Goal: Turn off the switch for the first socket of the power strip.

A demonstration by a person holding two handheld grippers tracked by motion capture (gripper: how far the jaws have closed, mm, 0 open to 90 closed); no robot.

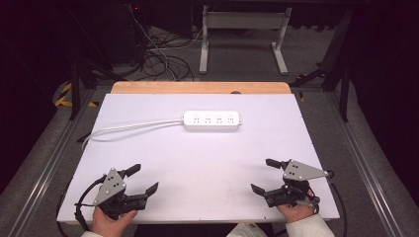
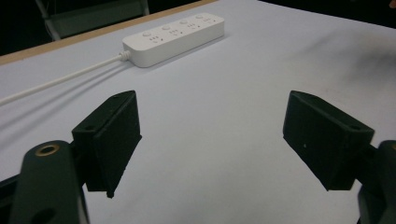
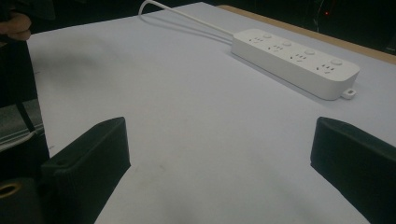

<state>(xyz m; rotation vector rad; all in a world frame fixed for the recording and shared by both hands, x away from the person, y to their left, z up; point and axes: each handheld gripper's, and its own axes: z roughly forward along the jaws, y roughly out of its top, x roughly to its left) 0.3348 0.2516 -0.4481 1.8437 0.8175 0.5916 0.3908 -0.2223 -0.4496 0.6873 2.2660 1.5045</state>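
Observation:
A white power strip with several sockets lies flat near the table's far middle, its white cord trailing off to the left edge. It appears ahead in the left gripper view and the right gripper view. My left gripper rests low at the front left, jaws wide open and holding nothing. At the front right my right gripper is likewise open and holds nothing. Both sit well short of the strip.
The white table top has a wooden strip along its far edge. Beyond it stand a metal frame and tangled cables on the floor. A hand shows at the right gripper view's upper left.

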